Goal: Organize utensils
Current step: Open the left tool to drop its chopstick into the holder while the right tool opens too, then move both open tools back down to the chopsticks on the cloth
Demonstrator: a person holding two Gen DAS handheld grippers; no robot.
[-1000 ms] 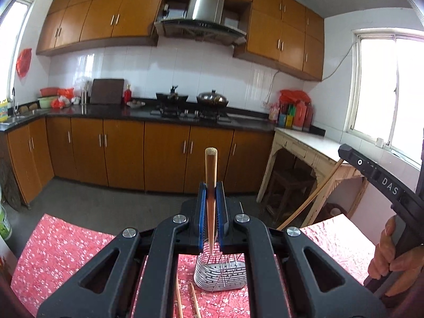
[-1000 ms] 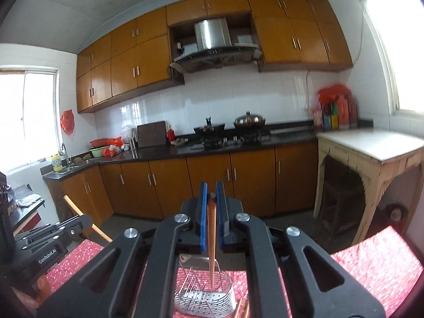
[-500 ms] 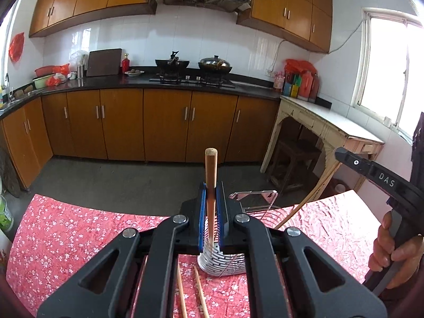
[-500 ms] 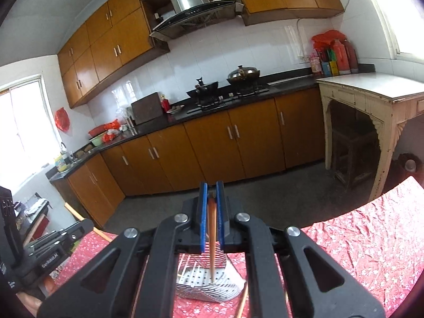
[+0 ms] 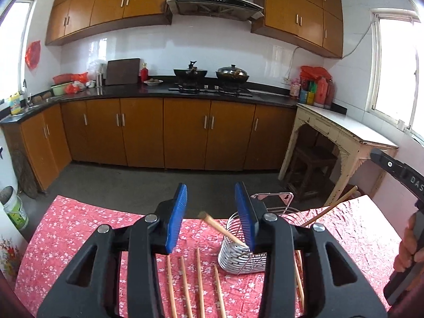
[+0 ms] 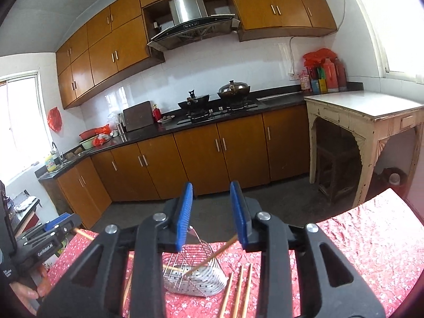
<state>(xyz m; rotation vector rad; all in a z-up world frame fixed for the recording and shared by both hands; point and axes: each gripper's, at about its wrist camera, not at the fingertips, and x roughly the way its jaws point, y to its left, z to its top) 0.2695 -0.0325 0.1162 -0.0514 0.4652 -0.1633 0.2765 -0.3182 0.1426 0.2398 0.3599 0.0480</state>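
Both grippers' jaws are opening. My left gripper [image 5: 210, 216] is open above the wire utensil holder [image 5: 238, 254]. A wooden chopstick [image 5: 220, 228] that no pad touches leans between its blue pads, lower end in the holder. My right gripper [image 6: 212, 214] is also open over the holder [image 6: 193, 275]. A chopstick [image 6: 217, 253] slants from the holder up toward its right pad, gripped by neither pad. A second chopstick [image 5: 331, 209] leans out of the holder to the right. Several chopsticks [image 5: 185, 283] lie on the red floral tablecloth [image 5: 79, 228].
More loose chopsticks [image 6: 238, 291] lie right of the holder. The other gripper [image 5: 397, 169] and a hand [image 5: 408, 246] are at the right edge of the left wrist view. Beyond the table's far edge are the kitchen floor and cabinets [image 5: 185, 132].
Both grippers went from shut on an upright chopstick to open. Each chopstick dropped into the holder and tipped sideways. Both views now look further down at the table.
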